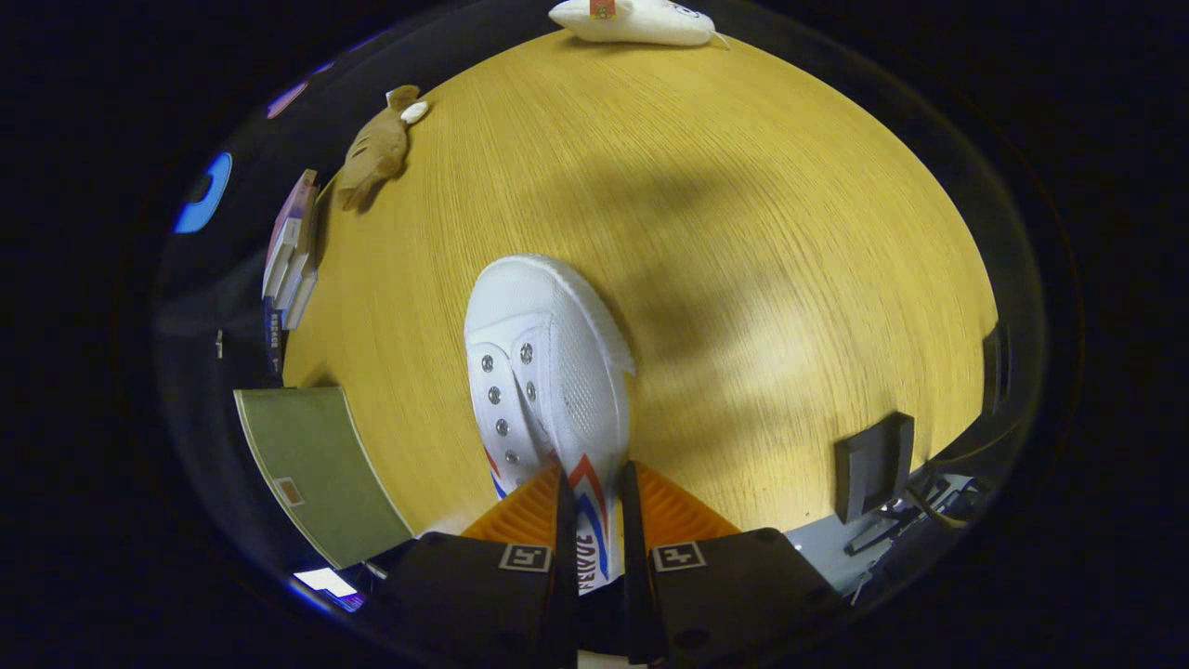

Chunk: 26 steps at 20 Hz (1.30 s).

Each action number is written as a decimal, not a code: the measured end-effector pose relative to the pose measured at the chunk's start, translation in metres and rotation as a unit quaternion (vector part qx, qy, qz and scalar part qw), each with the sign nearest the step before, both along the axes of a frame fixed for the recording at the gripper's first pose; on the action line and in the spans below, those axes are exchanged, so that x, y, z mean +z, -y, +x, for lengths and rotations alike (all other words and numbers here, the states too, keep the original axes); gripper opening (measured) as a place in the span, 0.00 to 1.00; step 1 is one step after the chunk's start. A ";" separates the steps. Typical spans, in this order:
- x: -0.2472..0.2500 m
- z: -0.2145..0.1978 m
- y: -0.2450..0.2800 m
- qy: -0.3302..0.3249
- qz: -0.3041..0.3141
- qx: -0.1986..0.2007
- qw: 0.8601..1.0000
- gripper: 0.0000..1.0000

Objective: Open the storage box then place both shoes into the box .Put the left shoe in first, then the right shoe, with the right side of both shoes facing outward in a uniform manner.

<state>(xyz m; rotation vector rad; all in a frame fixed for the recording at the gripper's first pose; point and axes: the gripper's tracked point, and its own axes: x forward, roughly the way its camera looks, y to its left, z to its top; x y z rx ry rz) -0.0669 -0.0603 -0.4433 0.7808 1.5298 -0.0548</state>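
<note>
At about nine o'clock from the gripper, a flat olive-green storage box (311, 469) with a pale edge sits at the rim of the wooden table (743, 232), whose yellow surface shows fine, curving grain. Beyond it, at ten o'clock, a row of books (293, 251) stands on edge, and further on a brown plush toy (374, 149) lies slumped. At twelve o'clock, just ahead of the fingers, the white canvas shoe (548, 372) points away, with a smooth rounded rubber toe, mesh-like weave, metal eyelets and red-and-blue stripes. The gripper (592, 506) has both ribbed fingers pressed on the shoe's side wall, clamping it. Far off at twelve o'clock rests a soft white plush toy (636, 23). At three o'clock a dark, boxy stand (873, 465) sits upright.
</note>
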 end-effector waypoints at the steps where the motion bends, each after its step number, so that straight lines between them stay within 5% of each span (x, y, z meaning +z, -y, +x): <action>1: 0.002 0.001 -0.001 0.001 0.008 -0.010 1.000 0.25; 12: -0.011 0.005 -0.018 0.075 0.089 -0.055 0.992 0.24; 26: -0.024 0.009 -0.014 0.117 0.172 0.020 0.978 0.24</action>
